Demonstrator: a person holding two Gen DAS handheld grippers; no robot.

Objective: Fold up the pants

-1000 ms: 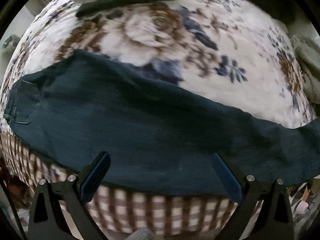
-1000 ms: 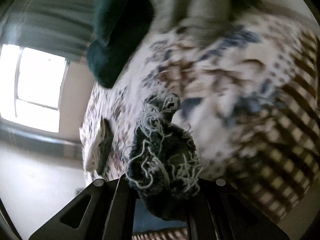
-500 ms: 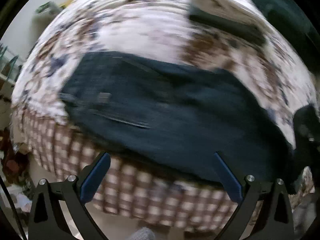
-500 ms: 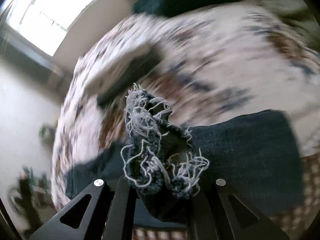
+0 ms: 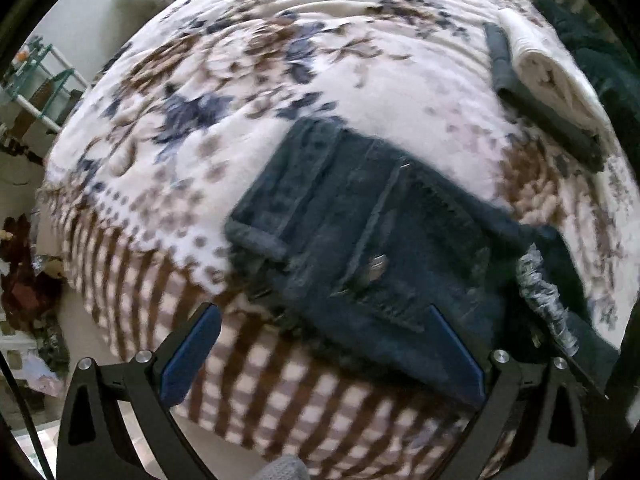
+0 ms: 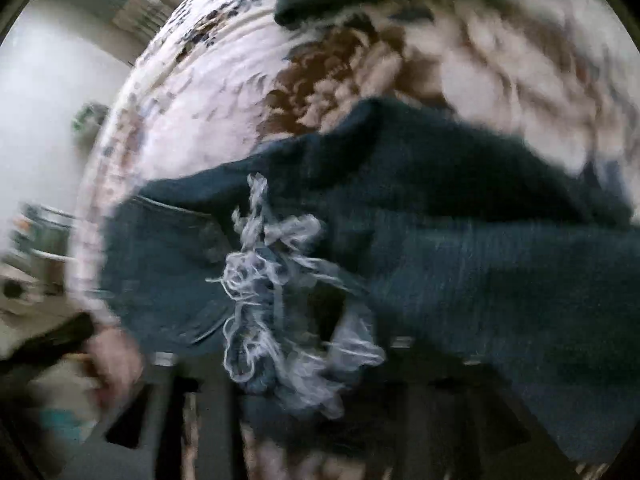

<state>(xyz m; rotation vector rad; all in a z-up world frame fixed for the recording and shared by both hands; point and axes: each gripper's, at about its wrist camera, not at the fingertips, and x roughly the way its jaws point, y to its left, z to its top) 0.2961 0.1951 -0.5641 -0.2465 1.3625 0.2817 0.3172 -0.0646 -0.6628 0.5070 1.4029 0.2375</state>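
Soft daylight, fisheye warp, motion blur

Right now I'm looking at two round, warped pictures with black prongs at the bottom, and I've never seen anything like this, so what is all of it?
No robot here: a person holds a two-finger gripper in each hand, and each gripper carries a wide-angle camera looking along its fingers. The prongs are those fingers.

The left view shows the left gripper open and empty above dark blue jeans, which lie on a floral blanket with a checked border. Further back are folded clothes, a cream piece on a grey one.

The right view is blurred. The right gripper has just been opening its jaws; the frayed hem of a trouser leg lies between them, over the waist end of the jeans. Whether the fingers touch it, the blur hides.
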